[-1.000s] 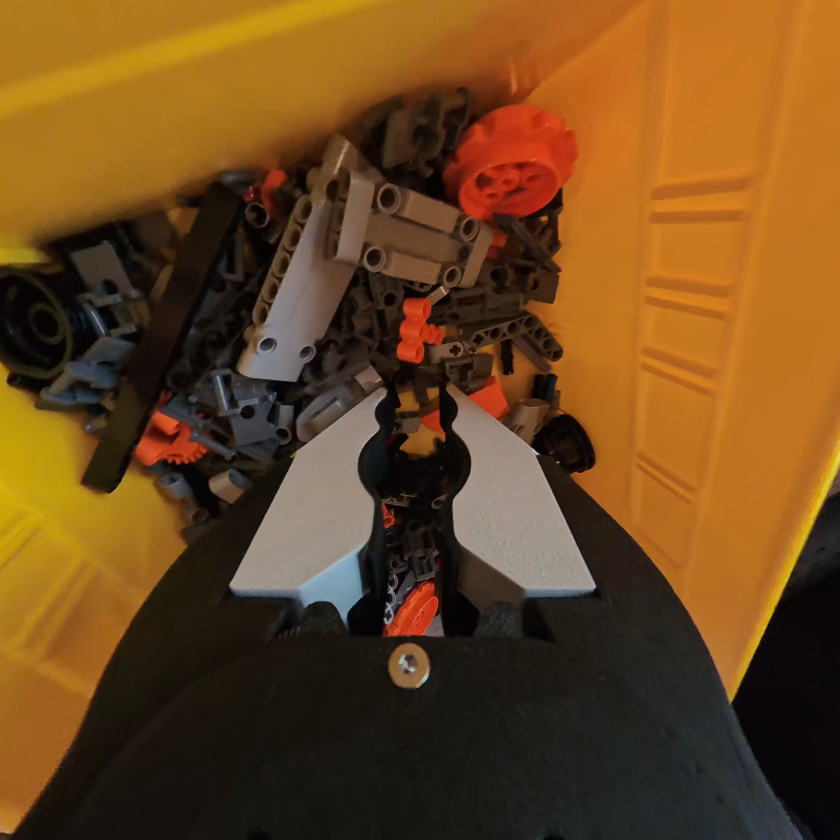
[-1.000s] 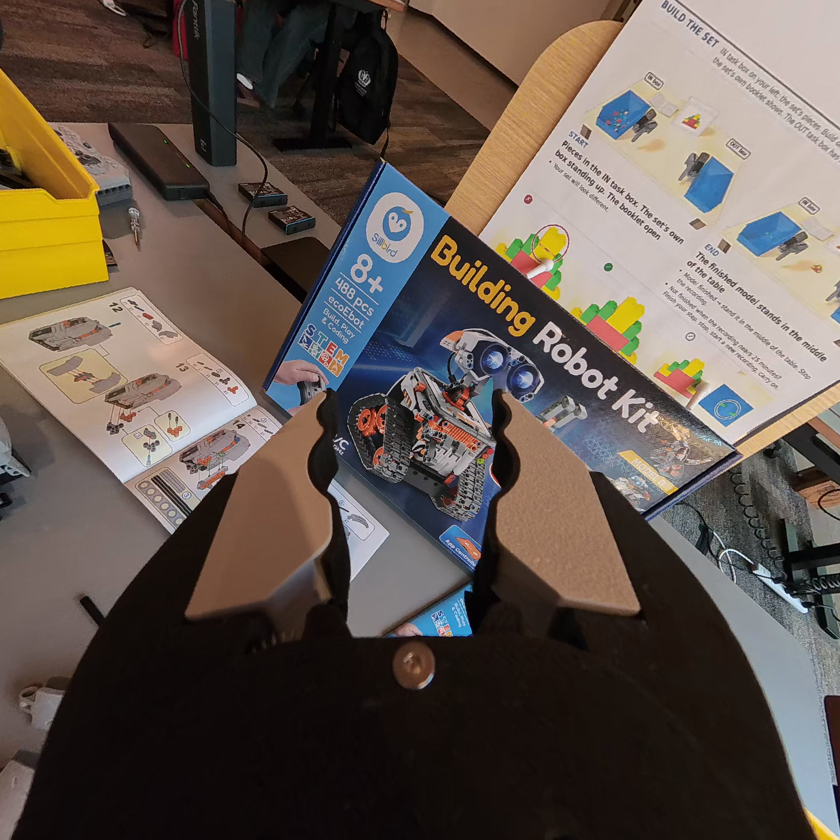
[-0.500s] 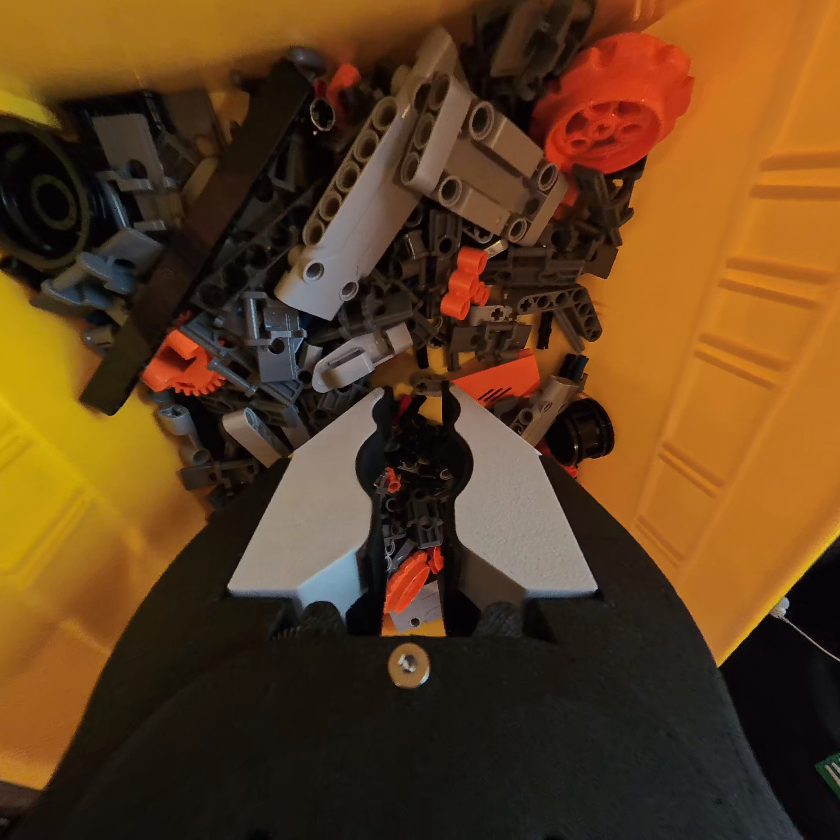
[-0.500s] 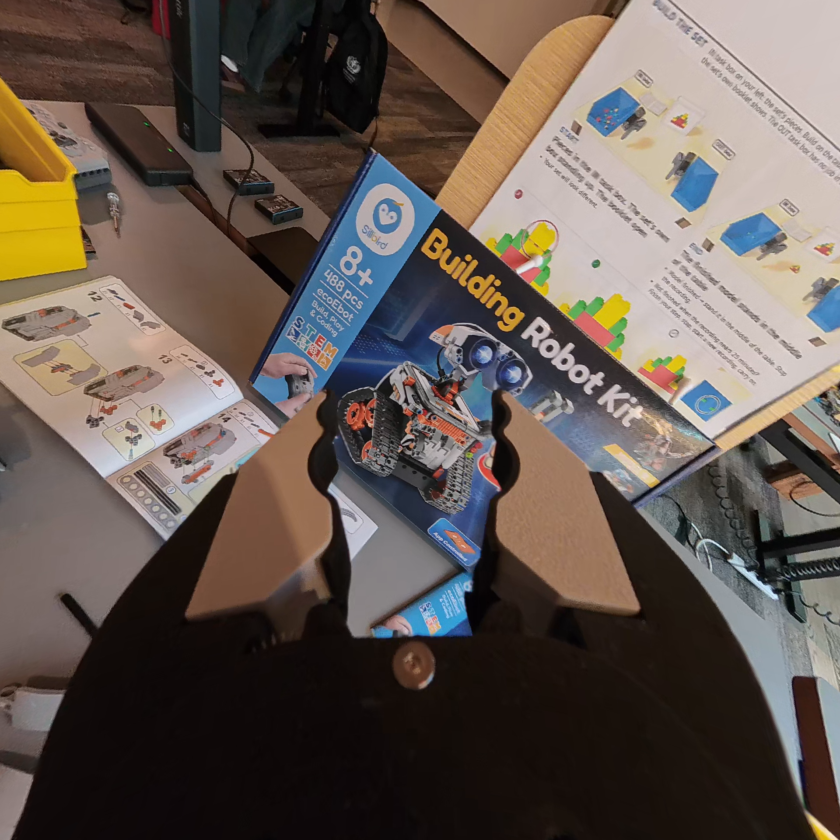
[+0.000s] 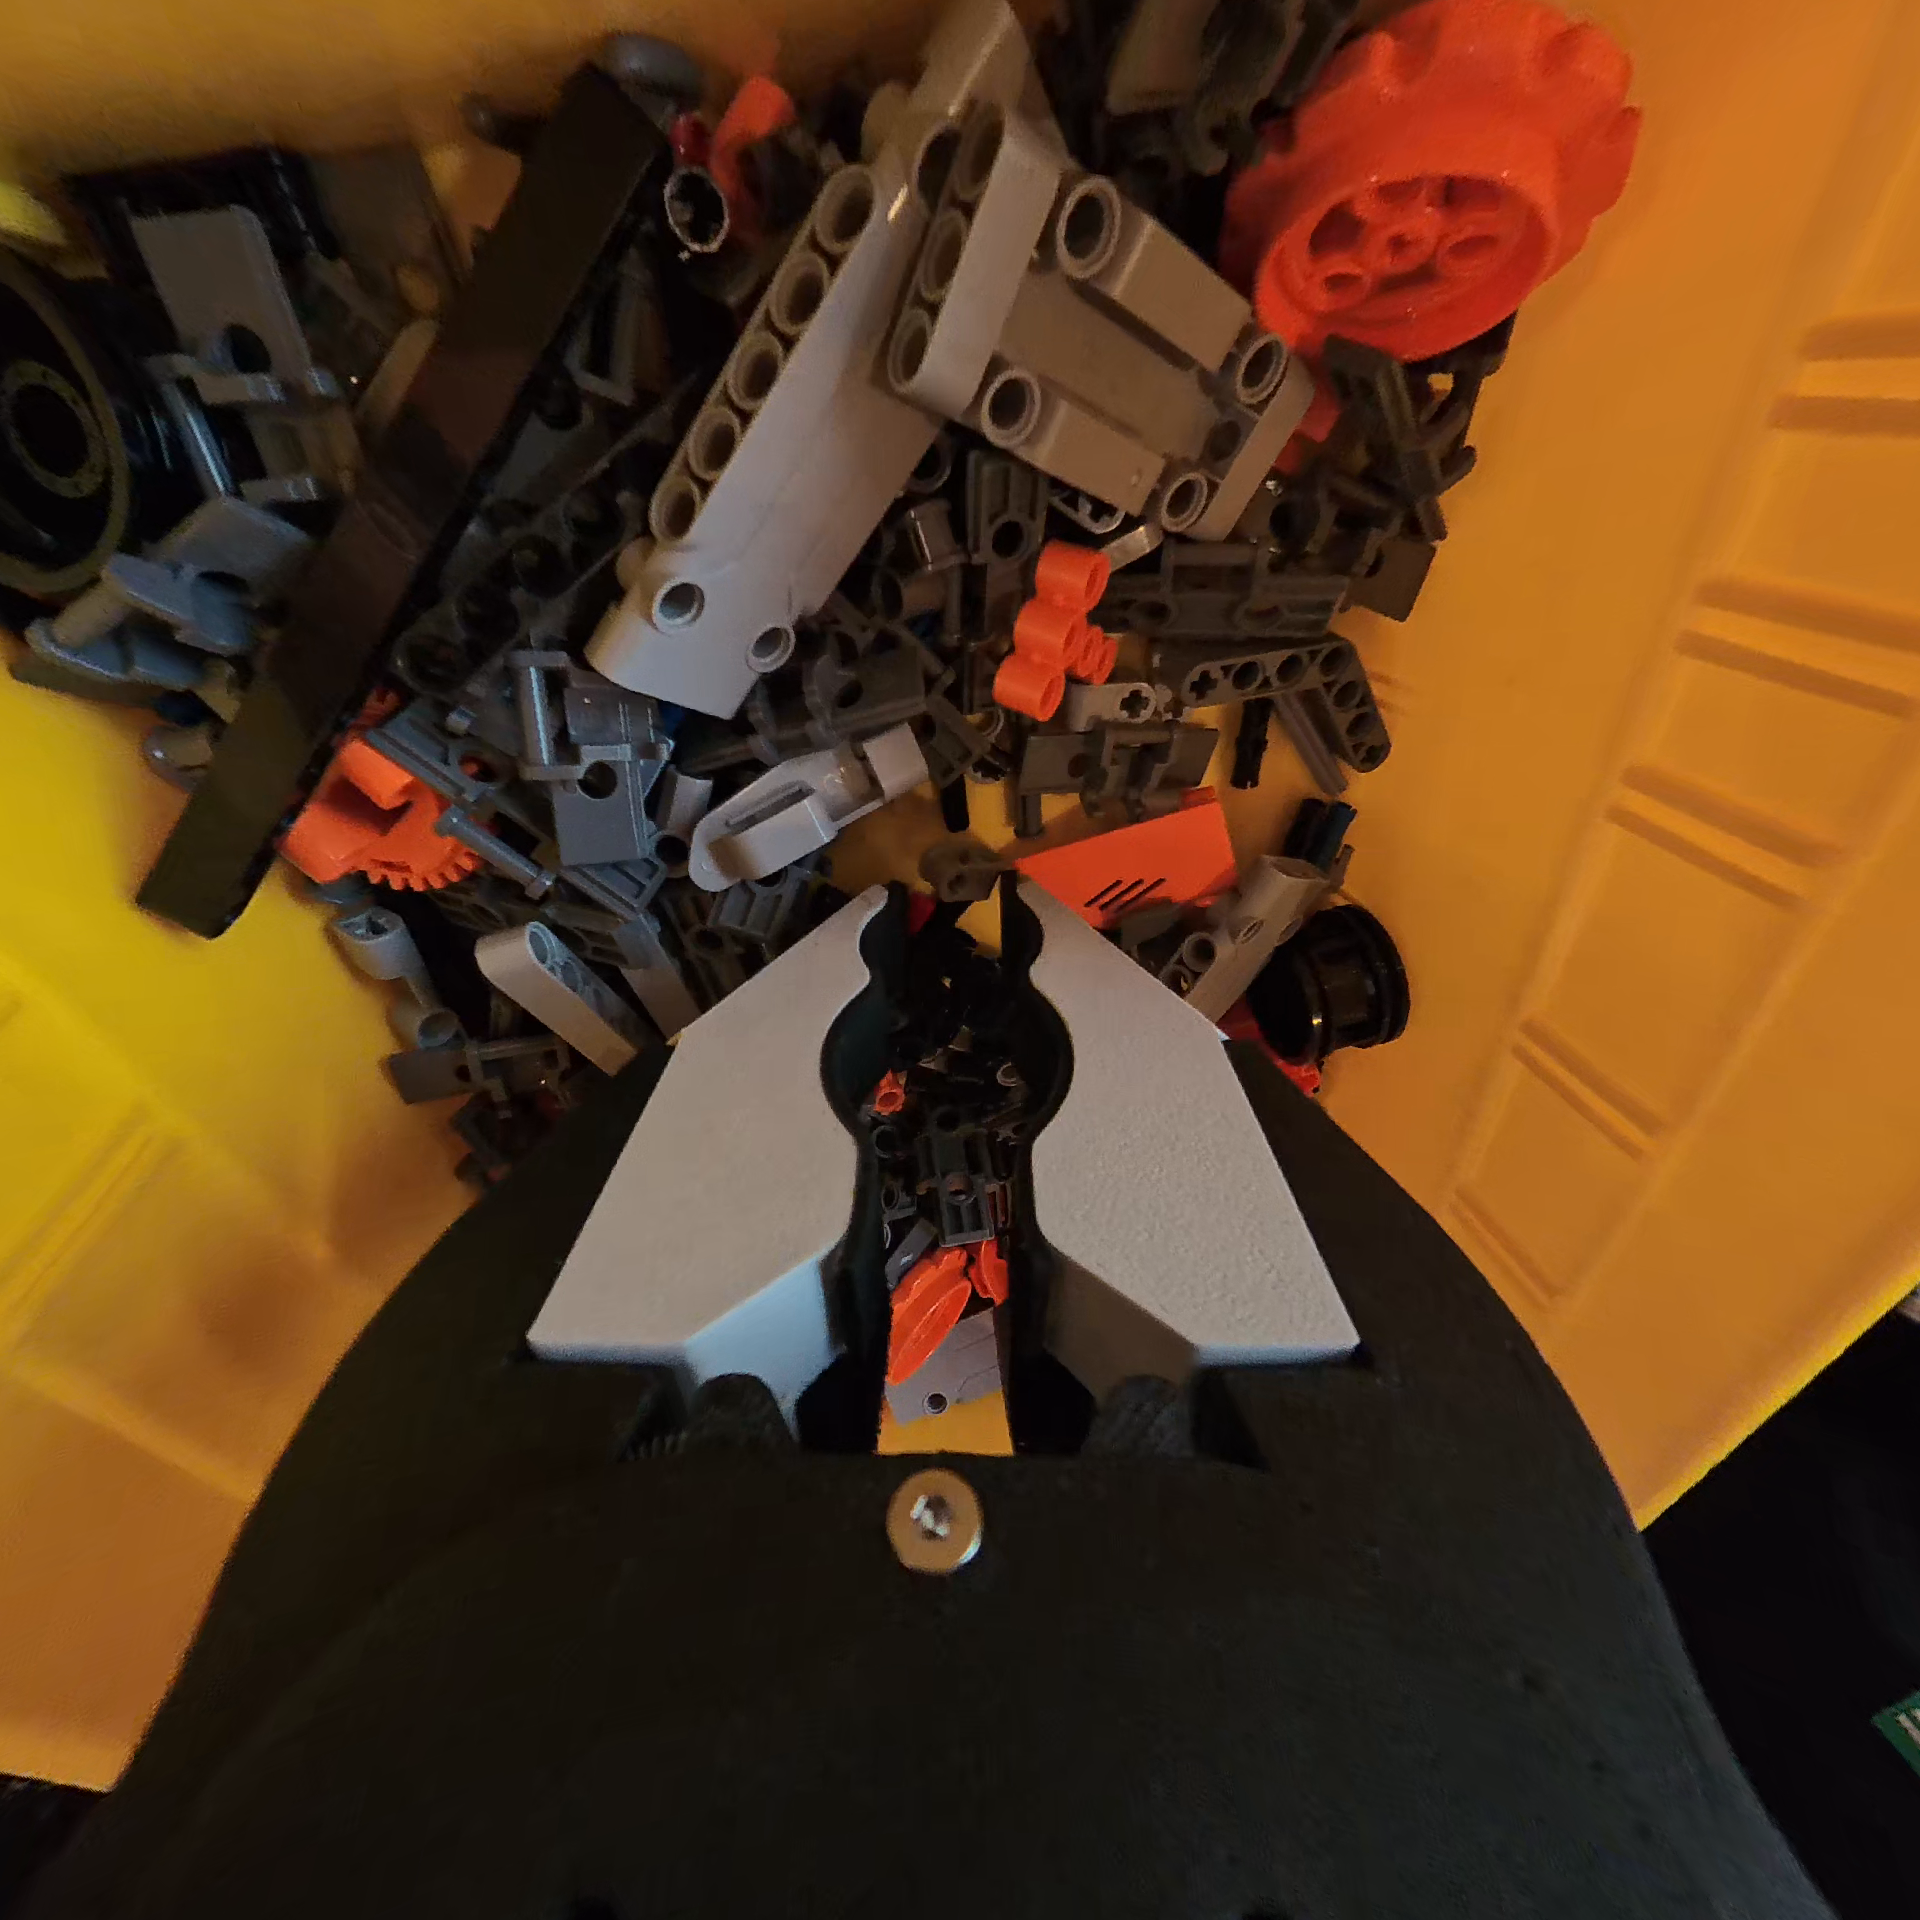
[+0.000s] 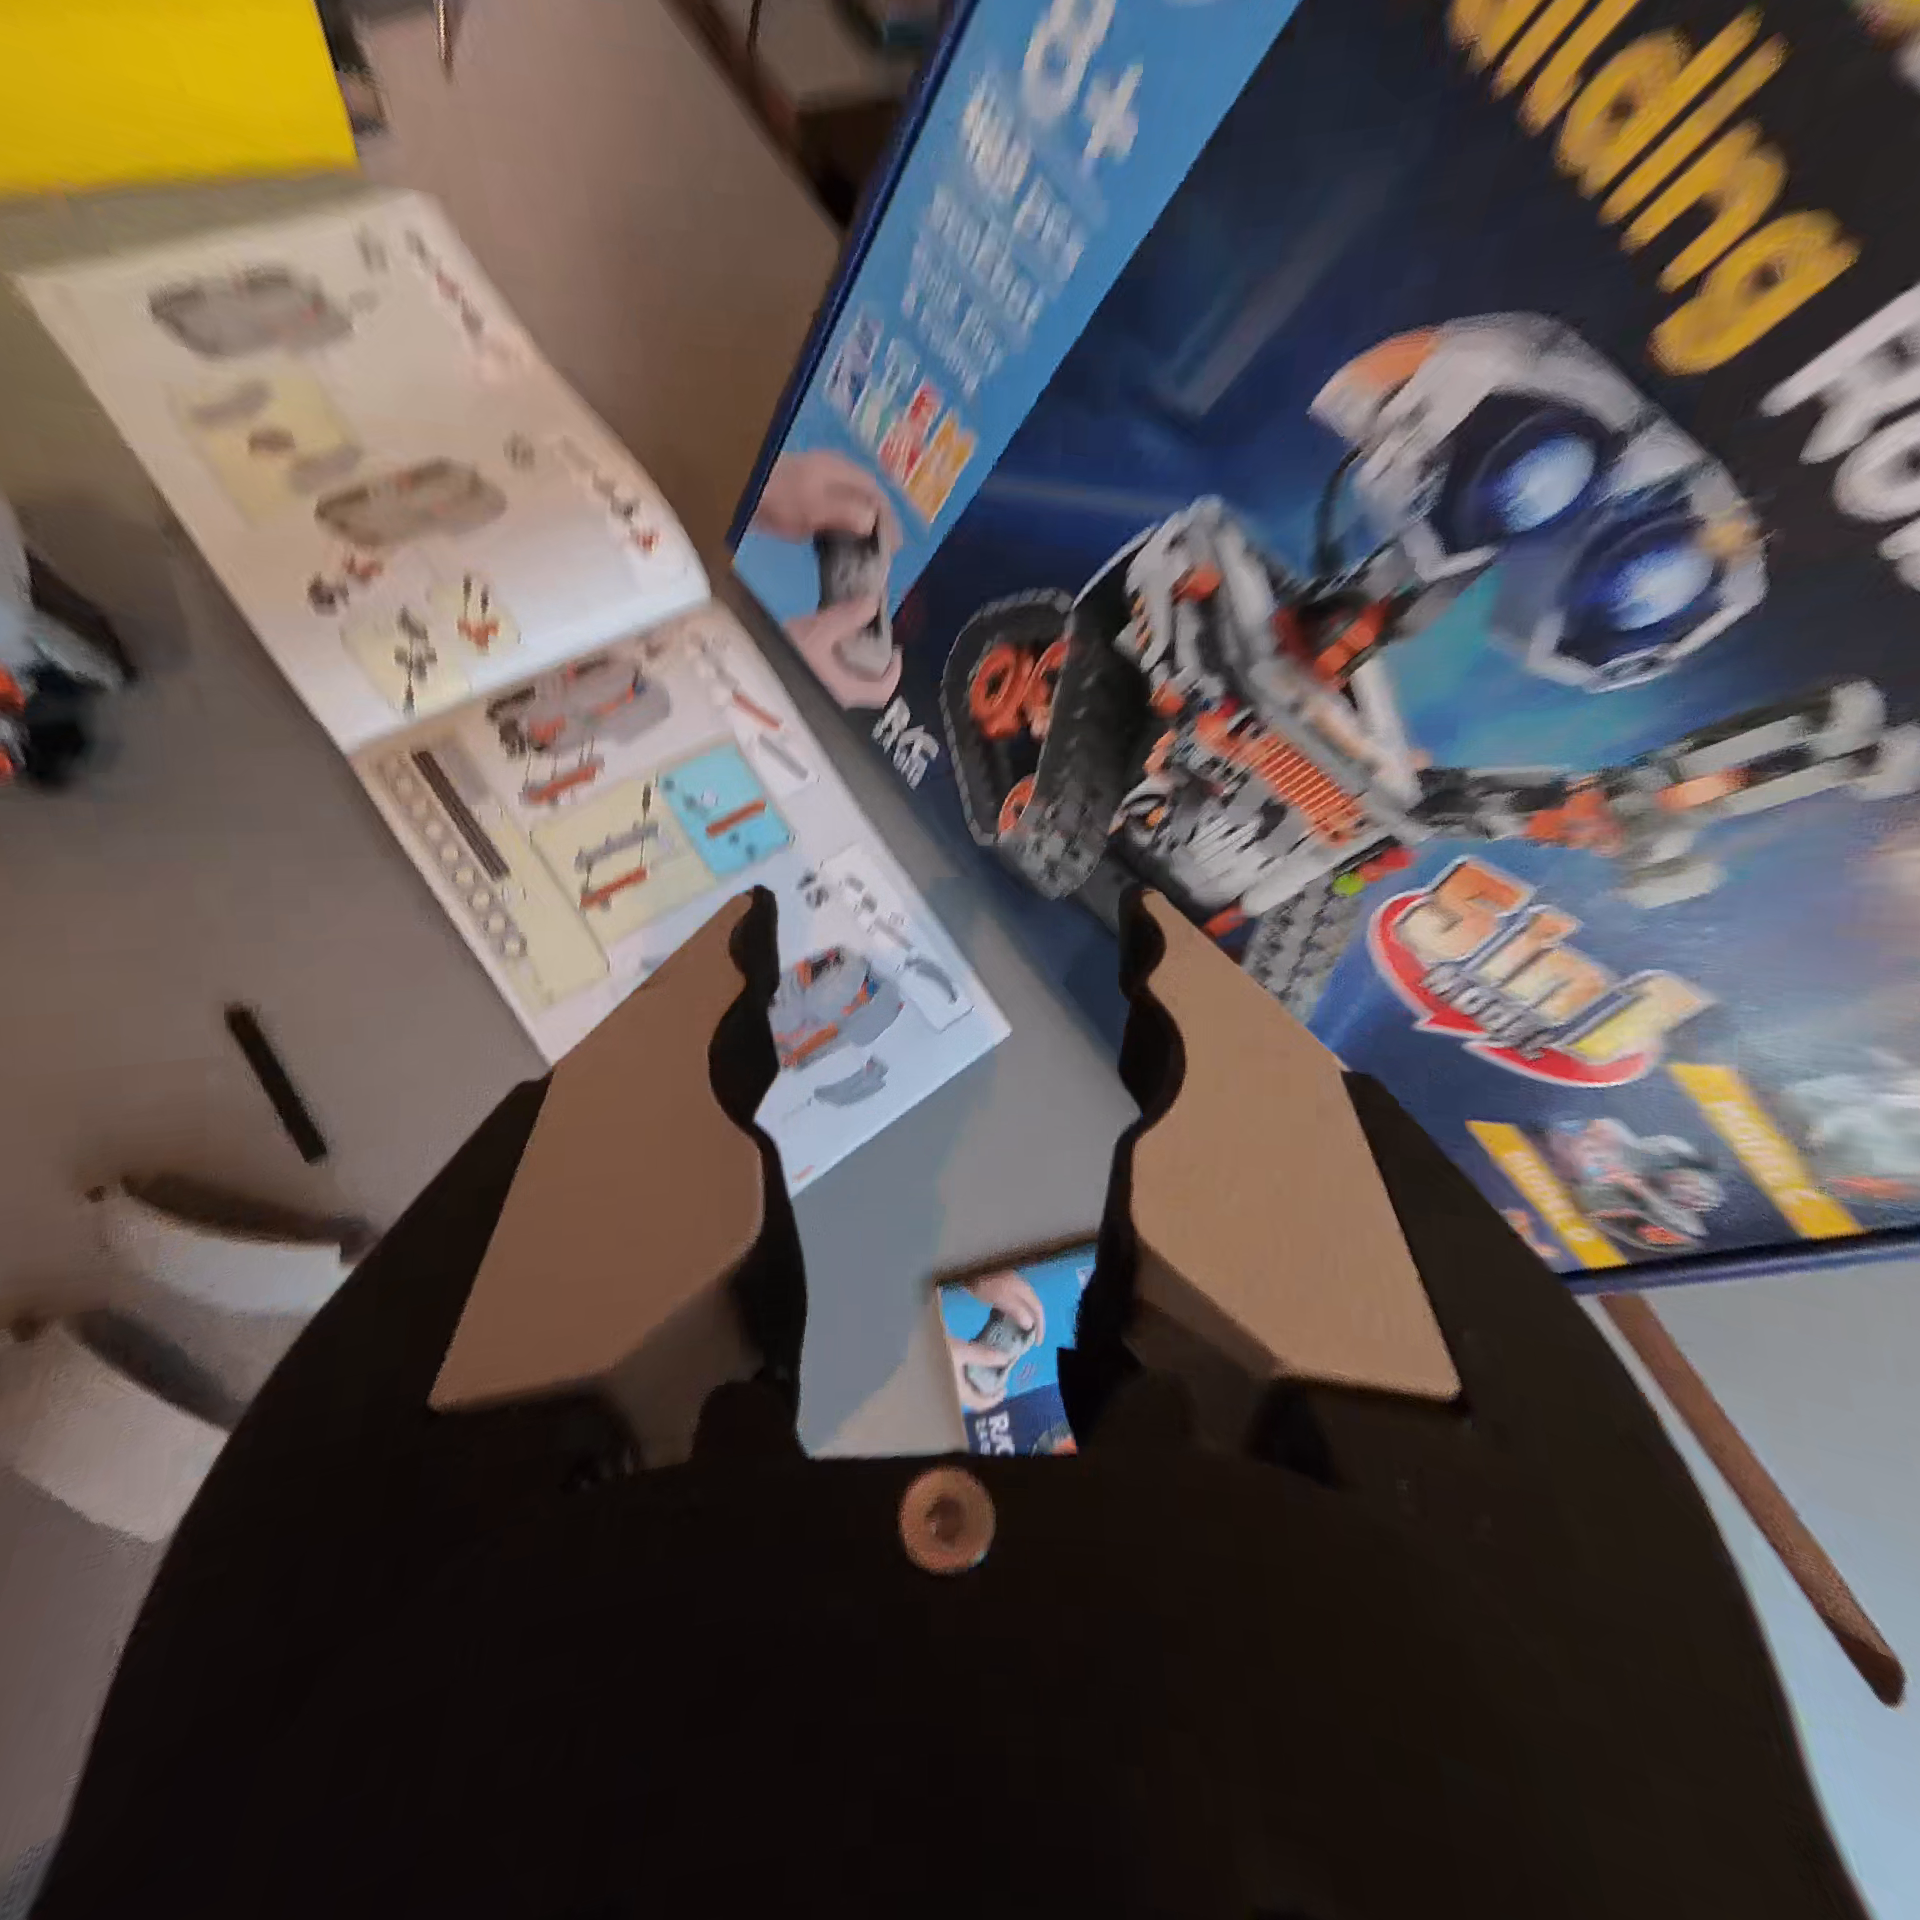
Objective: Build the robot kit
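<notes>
Now my left hand-held gripper point(image 5: 943, 902) sits lower over the yellow bin point(image 5: 1662, 727) than half a second back: the pile fills more of the view and the orange wheel point(image 5: 1423, 187) has slid up toward the top right corner. On the right, the view has dropped and swung hard toward the surface point(image 6: 156, 935); the kit box point(image 6: 1403, 571) now looms large and blurred, and the poster board behind it has gone out of frame.

Inside the bin lies a heap of grey, black and orange building parts. I see a black tyre point(image 5: 52, 416) at far left, a long black beam point(image 5: 416, 499) slanting beside it, a pale grey holed beam point(image 5: 790, 416) with a grey frame point(image 5: 1091, 343) lying across its upper end, a small orange connector point(image 5: 1049, 634) below that, an orange panel point(image 5: 1132, 857) just past my fingertips, and a small black hub point(image 5: 1335, 977) near the bin's right wall.

My left hand-held gripper points down into the heap, jaws nearly together with a narrow slit between them, clamping nothing I can make out; loose parts show through the slit.

My right hand-held gripper point(image 6: 945, 914) hangs above the surface, jaws spread wide and empty, fingertips over the corner of the open booklet point(image 6: 468, 582), with the box just to its right.
</notes>
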